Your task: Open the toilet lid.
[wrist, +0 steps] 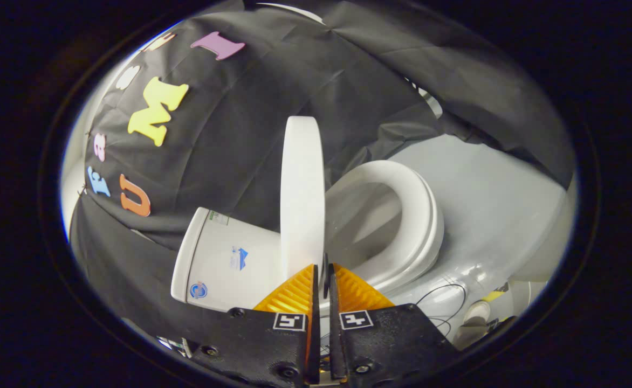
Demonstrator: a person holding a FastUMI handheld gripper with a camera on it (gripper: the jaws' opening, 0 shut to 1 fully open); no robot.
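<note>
The white toilet lid point(302, 194) stands raised, seen edge-on, rising straight ahead of my fingers. My gripper point(322, 275) is shut on the lid's near edge, one finger pressed against each face. Beside the lid lies the white seat ring point(421, 215) over the open bowl point(362, 221). On the lid's other side is the white tank point(224, 261), with small stickers on it.
Black cloth walls the booth behind the toilet. A pale grey floor point(499, 199) spreads beyond the seat. Thin black cables point(445, 302) and a small white and yellow object point(480, 310) lie on the floor close to my fingers.
</note>
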